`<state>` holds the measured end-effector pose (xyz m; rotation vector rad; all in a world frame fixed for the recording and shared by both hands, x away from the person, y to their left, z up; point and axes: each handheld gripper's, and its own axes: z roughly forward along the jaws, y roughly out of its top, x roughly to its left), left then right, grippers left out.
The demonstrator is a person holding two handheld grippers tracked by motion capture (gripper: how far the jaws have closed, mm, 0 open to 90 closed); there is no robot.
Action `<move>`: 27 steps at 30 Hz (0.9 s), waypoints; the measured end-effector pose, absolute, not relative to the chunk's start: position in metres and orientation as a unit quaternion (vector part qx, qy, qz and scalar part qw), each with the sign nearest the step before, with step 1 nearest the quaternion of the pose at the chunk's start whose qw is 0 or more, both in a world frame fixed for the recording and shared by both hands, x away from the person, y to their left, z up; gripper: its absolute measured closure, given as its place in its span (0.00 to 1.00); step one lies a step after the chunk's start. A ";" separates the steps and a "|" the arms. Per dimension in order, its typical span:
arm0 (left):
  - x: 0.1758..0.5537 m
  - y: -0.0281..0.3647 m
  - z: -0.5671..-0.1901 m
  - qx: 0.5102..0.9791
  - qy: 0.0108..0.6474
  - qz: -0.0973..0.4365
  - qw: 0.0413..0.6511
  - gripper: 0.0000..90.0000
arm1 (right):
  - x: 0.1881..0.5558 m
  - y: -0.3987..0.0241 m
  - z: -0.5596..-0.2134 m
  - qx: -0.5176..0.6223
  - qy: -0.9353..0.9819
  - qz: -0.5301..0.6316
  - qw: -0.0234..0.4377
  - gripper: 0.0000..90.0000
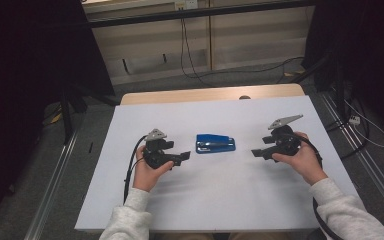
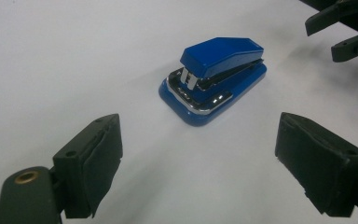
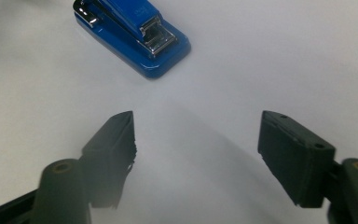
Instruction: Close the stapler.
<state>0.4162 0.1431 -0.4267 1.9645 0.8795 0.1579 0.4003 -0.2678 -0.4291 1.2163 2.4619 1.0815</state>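
Observation:
A blue stapler (image 1: 215,143) with chrome parts lies flat on the white table (image 1: 220,200), midway between my two grippers. My left gripper (image 1: 184,156) hovers just left of it, pointing at it, jaws wide apart and empty. In the left gripper view the stapler (image 2: 214,79) sits ahead of the open left gripper (image 2: 199,140), with the right gripper (image 2: 340,28) beyond it at the top right. My right gripper (image 1: 256,152) is held to the stapler's right, also open and empty. In the right gripper view the stapler (image 3: 130,35) lies ahead and left of the right gripper (image 3: 198,123).
The white sheet covers a wooden tabletop whose far edge (image 1: 210,94) shows. Cables (image 1: 187,55) run over the floor behind the table. Metal rails (image 1: 55,195) flank both sides, and dark curtains stand at left and right.

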 end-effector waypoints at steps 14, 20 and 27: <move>0.400 0.172 -0.420 0.795 0.361 0.083 0.480 0.10 | 0.377 -0.279 -0.426 0.416 0.825 0.371 0.094 0.19; 0.395 0.180 -0.420 0.794 0.361 0.089 0.481 0.09 | 0.367 -0.284 -0.428 0.420 0.824 0.368 0.089 0.17; 0.391 0.185 -0.420 0.797 0.360 0.091 0.476 0.09 | 0.355 -0.282 -0.428 0.411 0.830 0.368 0.086 0.16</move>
